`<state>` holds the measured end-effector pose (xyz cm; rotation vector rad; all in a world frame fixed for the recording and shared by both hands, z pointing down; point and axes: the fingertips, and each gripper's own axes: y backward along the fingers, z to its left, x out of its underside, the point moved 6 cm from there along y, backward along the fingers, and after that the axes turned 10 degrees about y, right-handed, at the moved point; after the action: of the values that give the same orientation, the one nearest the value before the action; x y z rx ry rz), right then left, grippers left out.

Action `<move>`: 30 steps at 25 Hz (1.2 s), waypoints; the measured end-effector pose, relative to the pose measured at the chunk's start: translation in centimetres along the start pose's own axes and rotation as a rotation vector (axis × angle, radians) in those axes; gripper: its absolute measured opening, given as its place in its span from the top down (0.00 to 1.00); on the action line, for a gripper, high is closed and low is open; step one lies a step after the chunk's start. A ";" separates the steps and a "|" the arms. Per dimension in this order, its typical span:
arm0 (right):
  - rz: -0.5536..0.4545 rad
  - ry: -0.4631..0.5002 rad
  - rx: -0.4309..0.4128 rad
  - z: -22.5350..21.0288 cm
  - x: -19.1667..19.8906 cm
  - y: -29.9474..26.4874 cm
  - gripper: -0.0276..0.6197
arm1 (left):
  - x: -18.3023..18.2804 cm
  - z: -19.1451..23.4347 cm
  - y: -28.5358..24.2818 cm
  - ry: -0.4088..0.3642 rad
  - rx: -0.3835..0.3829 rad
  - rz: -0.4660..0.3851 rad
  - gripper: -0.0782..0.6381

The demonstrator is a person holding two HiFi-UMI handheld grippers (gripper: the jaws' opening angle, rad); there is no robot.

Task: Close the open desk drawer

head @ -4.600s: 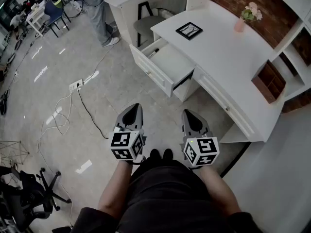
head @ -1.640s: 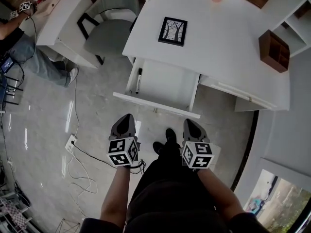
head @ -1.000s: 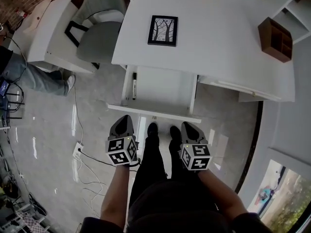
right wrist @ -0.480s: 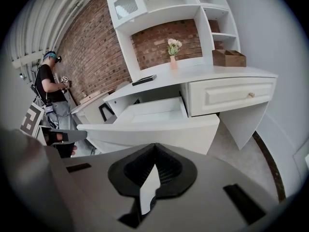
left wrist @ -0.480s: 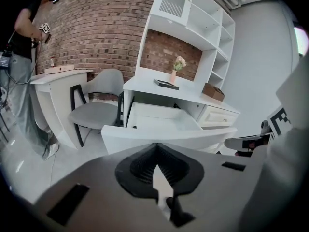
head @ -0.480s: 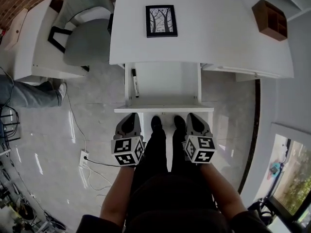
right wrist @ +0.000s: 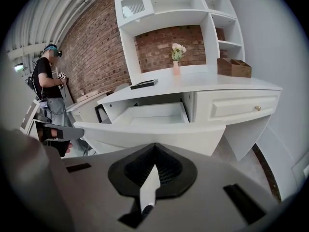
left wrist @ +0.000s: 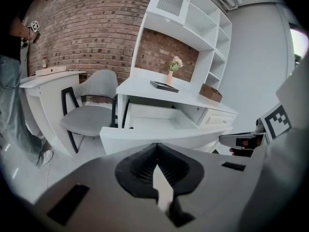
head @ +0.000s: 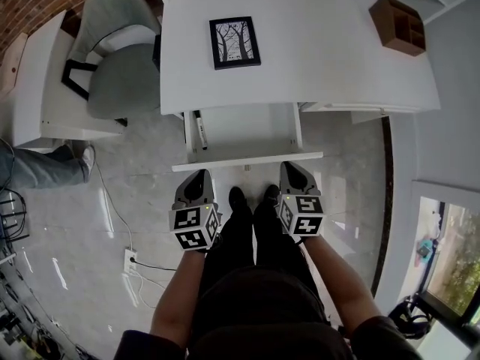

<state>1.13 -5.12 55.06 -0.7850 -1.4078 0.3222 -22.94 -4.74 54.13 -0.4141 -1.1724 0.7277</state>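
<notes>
Light: bright, even.
Glare: pale streaks on the floor point(head: 112, 193).
Edges: fisheye bending, dark corners in both gripper views.

**A:** You have one white desk point(head: 315, 58) before you, and it has two drawers: one open white drawer point(head: 244, 130) and one closed white drawer with a small knob point(right wrist: 241, 105).

**B:** Yes, and in the open one you have one black marker pen point(head: 199, 129).

**A:** On the top you can count three things: one black-framed picture of trees point(head: 235, 43), one brown wooden compartment box point(head: 397, 25), one pink vase with flowers point(right wrist: 177, 64).

**B:** Beside it, one grey padded chair point(head: 124, 66) and one smaller white side table point(head: 34, 88). You hold two grippers, your left gripper point(head: 197, 178) and your right gripper point(head: 294, 171).
</notes>
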 end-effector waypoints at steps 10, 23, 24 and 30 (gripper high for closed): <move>-0.031 -0.012 0.007 -1.3 -2.8 -3.2 0.95 | -3.0 0.1 -3.2 -0.006 -0.041 -0.041 0.88; -0.033 -0.019 -0.008 -2.9 -6.3 -7.1 0.95 | -6.7 0.4 -7.1 0.010 -0.071 -0.084 0.88; -0.035 -0.020 -0.007 -3.0 -6.5 -7.4 0.95 | -7.0 0.5 -7.4 0.009 -0.073 -0.086 0.88; -0.040 -0.009 -0.007 -3.7 -8.1 -9.1 0.95 | -8.7 0.6 -9.1 -0.007 -0.075 -0.089 0.88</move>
<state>1.10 -17.85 55.09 -0.7612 -1.4316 0.2904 -22.55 -17.34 54.31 -0.4191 -1.2202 0.6095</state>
